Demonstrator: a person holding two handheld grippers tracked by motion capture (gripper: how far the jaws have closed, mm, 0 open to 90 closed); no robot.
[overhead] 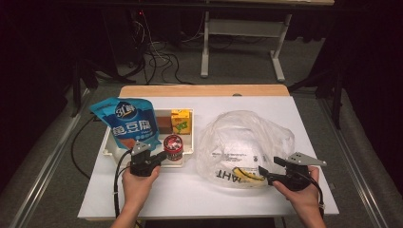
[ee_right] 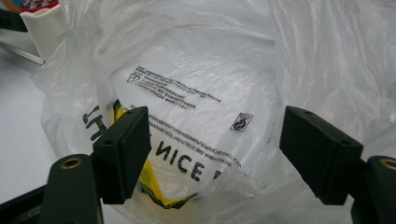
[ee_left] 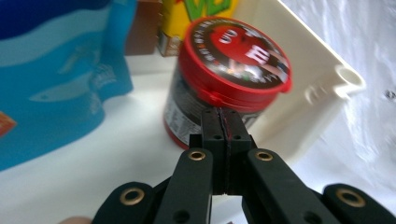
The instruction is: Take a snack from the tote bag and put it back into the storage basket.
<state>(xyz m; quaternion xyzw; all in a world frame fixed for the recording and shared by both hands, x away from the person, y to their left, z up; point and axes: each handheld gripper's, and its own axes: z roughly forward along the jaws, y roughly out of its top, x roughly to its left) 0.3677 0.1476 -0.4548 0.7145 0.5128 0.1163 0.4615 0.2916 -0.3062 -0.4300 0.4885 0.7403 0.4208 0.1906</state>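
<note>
A red-lidded candy tub (overhead: 173,146) (ee_left: 233,51) stands at the front right of a white tray (overhead: 107,151) (ee_left: 317,79). My left gripper (overhead: 161,156) (ee_left: 223,121) is shut, its joined tips just short of the tub's side below the lid, with nothing between them. A clear plastic bag (overhead: 244,142) (ee_right: 210,70) with black print lies on the table to the right, its mouth toward me. My right gripper (overhead: 268,170) (ee_right: 229,154) is open wide at that mouth. A yellow item (overhead: 247,175) (ee_right: 154,186) lies inside the bag.
A blue snack pouch (overhead: 128,121) (ee_left: 56,70) leans in the tray's left part. A brown box (overhead: 164,124) (ee_left: 142,28) and a yellow carton (overhead: 180,121) (ee_left: 201,9) stand at its back. The tray's corner (ee_right: 44,28) sits left of the bag. Cables trail from both grippers.
</note>
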